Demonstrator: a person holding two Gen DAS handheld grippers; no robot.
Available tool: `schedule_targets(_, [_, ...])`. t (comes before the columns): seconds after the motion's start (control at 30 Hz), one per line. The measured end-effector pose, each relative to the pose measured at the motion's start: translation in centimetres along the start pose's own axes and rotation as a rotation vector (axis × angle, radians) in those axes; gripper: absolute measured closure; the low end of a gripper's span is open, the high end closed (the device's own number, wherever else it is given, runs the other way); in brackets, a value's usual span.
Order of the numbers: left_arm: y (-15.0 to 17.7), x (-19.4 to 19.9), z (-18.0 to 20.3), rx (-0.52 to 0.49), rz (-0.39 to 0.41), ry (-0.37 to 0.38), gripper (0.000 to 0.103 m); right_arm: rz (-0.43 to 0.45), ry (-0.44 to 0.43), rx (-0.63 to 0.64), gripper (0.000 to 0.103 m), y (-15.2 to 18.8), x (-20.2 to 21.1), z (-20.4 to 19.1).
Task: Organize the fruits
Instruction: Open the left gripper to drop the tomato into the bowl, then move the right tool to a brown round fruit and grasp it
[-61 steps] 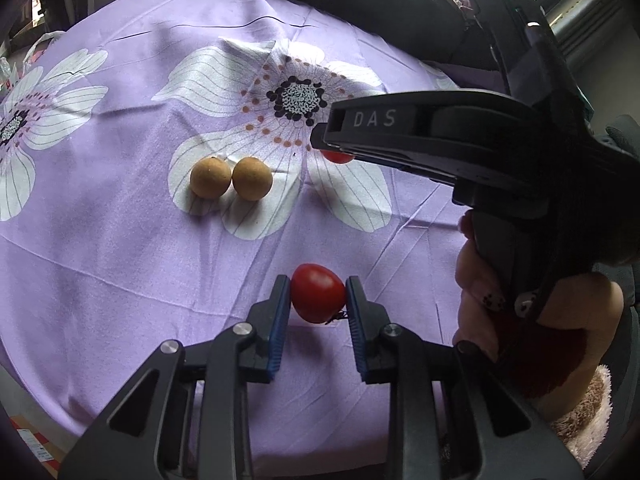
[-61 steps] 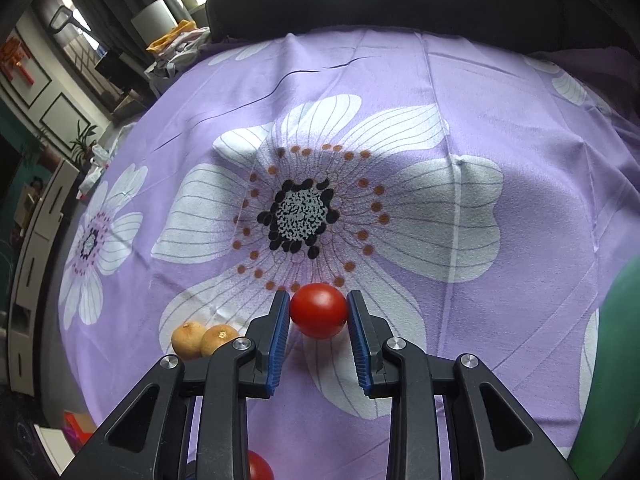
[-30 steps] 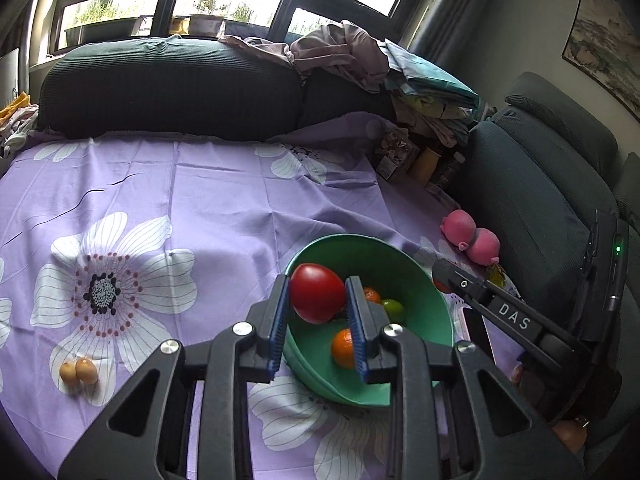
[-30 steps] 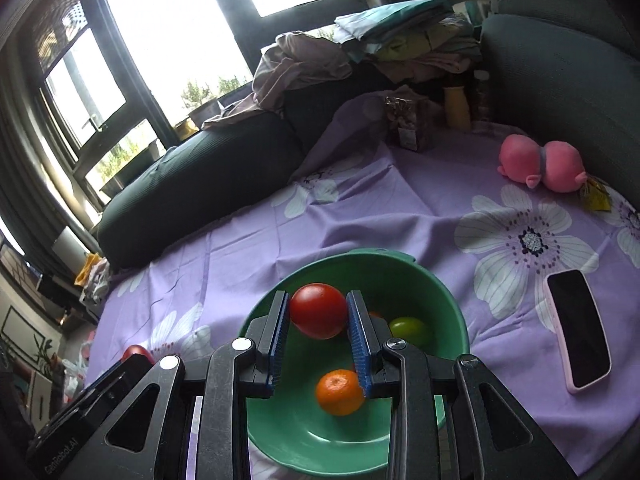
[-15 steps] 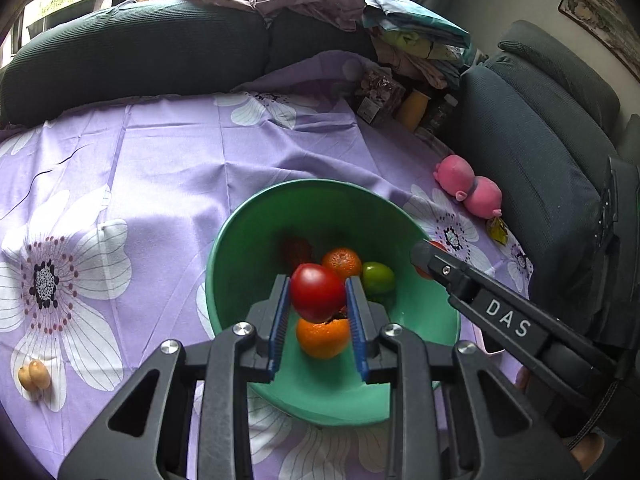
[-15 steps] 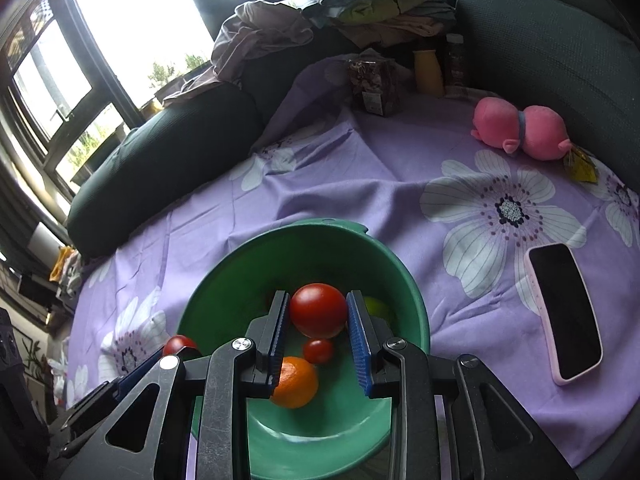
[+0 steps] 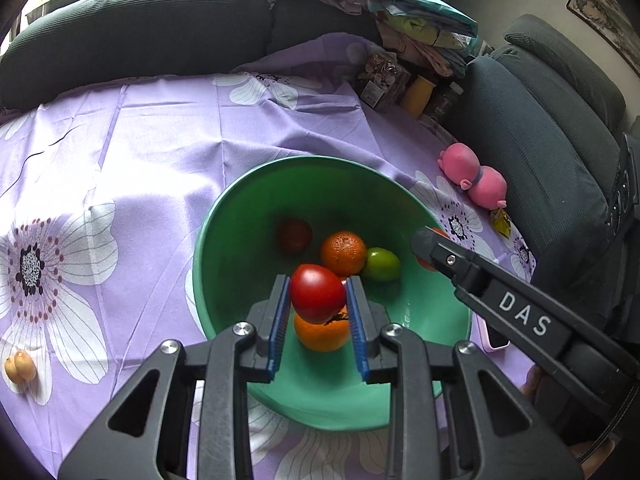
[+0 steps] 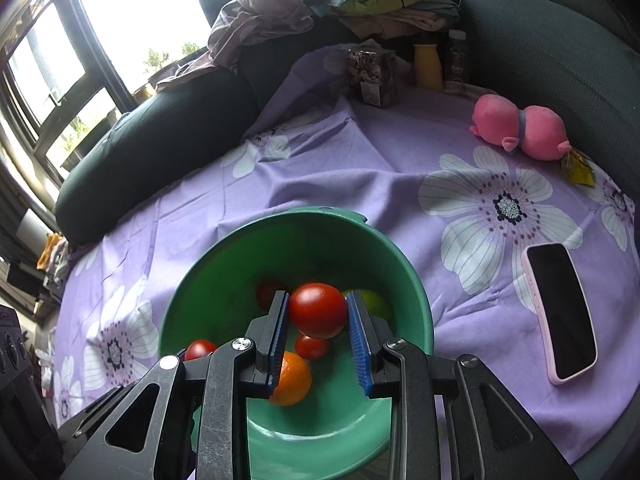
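2 round red tomatoes hang over the deep green plastic bowl (image 7: 224,240), 1 pinched in each tool: the left gripper (image 7: 318,300) clamps the left-hand tomato (image 7: 316,298) between its blue ribbed pads, and the right gripper (image 8: 318,314) clamps the right-hand tomato (image 8: 318,310) the same way. Neither pair of jaws is wide; each is closed just to the width of its fruit.

To do the drop well, I judge each tomato should go lower into the bowl before the jaws part, and be set over bare green floor, not onto the 2 oranges (image 7: 344,252), the green lime-like fruit (image 7: 382,264) or the small dark red fruit (image 7: 295,234) already inside. Releasing 1 at a time would keep the tools from knocking together, since the right tool's black arm crosses the bowl's rim in the left view.

Hard to make out: how high the tomatoes sit above the bowl floor. The lower orange is half hidden behind the left tomato, and the pink-cased phone (image 8: 560,312) is mostly covered in the left view. 2 small tan fruits (image 7: 20,366) lie far off on the purple flowered cloth (image 7: 160,140), near the frame edge.
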State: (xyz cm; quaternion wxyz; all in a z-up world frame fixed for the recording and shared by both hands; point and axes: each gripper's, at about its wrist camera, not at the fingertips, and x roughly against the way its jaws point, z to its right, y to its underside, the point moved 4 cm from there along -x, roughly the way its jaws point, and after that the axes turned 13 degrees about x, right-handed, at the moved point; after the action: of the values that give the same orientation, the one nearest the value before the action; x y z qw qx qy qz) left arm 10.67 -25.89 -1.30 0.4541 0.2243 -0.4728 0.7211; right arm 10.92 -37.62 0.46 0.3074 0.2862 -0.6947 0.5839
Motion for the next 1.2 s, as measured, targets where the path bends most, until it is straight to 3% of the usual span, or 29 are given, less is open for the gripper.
schedule_targets(0.13, [-0.1,0.6,0.0,0.008,0.009,0.028,0.074,-0.007,-0.001,-0.007,0.072,0.0,-0.1,0.0])
schedule_targets(0.27, [-0.2,2.0,-0.6,0.013,0.038,0.016,0.065,-0.003,-0.017,-0.009,0.072,0.0,0.1,-0.2])
schedule_targets(0.47, [-0.7,6.1,-4.3,0.084,0.101,-0.022,0.062,0.015,-0.052,0.025,0.068,-0.4,0.4,-1.7])
schedule_targets(0.7, [-0.2,12.0,-12.6,0.222,0.218,-0.204,0.060,0.032,-0.115,0.092,0.068,-0.7,0.9,-5.1])
schedule_targets(0.97, [1.9,15.8,-22.2,0.417,0.262,-0.362,0.056,0.004,-0.286,0.276,0.060,0.2,0.6,-13.7])
schedule_targets(1.2, [3.0,16.2,-26.0,0.492,0.246,-0.351,0.058,-0.120,-0.485,0.435,0.060,3.7,-2.2,-23.9])
